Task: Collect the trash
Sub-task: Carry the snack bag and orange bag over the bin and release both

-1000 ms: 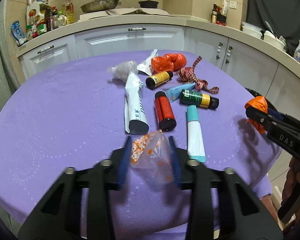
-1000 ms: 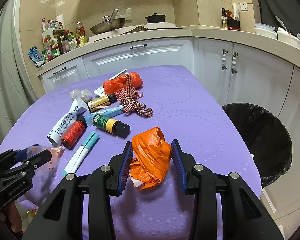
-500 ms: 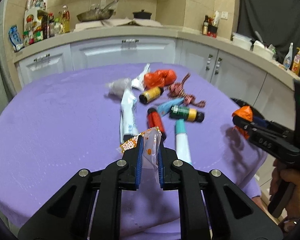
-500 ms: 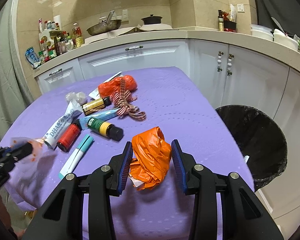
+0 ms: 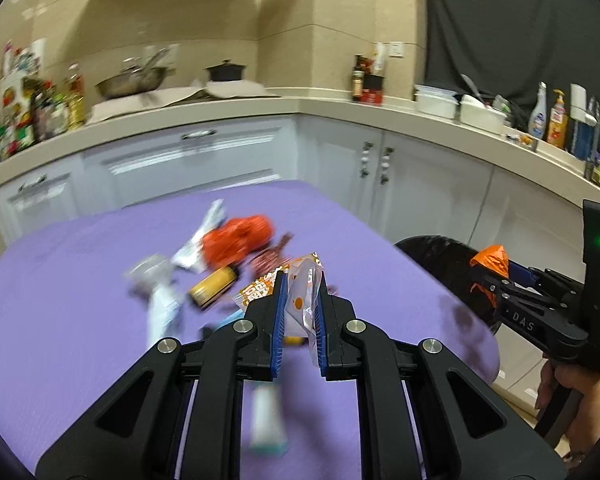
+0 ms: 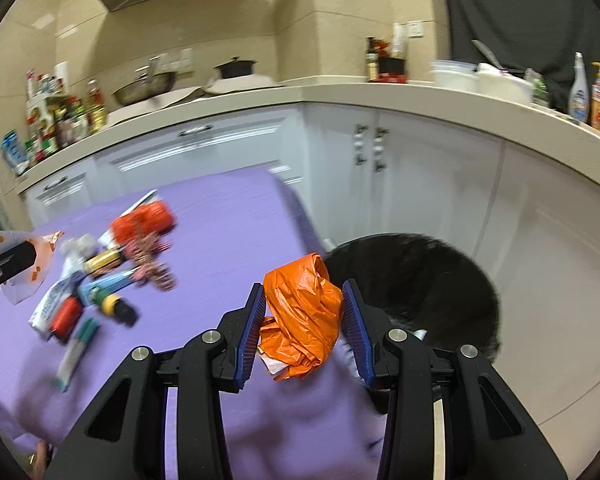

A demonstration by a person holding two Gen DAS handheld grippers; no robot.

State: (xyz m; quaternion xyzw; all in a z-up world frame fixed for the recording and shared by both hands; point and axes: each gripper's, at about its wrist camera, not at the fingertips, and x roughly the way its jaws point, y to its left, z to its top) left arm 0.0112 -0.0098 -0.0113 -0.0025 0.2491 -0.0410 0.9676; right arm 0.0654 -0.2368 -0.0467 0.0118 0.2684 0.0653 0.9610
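Observation:
My left gripper (image 5: 299, 312) is shut on a clear snack wrapper with orange print (image 5: 300, 292), held above the purple table (image 5: 80, 264). My right gripper (image 6: 304, 316) is shut on a crumpled orange plastic bag (image 6: 304, 312) near the table's right edge, close to the black-lined trash bin (image 6: 428, 280). In the left wrist view the right gripper (image 5: 496, 276), its orange bag (image 5: 492, 260) and the bin (image 5: 440, 256) show at the right. In the right wrist view the left gripper and wrapper (image 6: 40, 256) show at the far left.
On the table lie another orange bag (image 6: 144, 220), a checked ribbon (image 6: 152, 264), several tubes and small bottles (image 6: 108, 304) and a white wrapper (image 5: 200, 240). White cabinets (image 6: 380, 160) and a cluttered counter run behind. The bin stands on the floor right of the table.
The left gripper closed on the snack wrapper and lifted it up and toward the right. The right gripper carried the orange bag toward the bin. Both views swung right.

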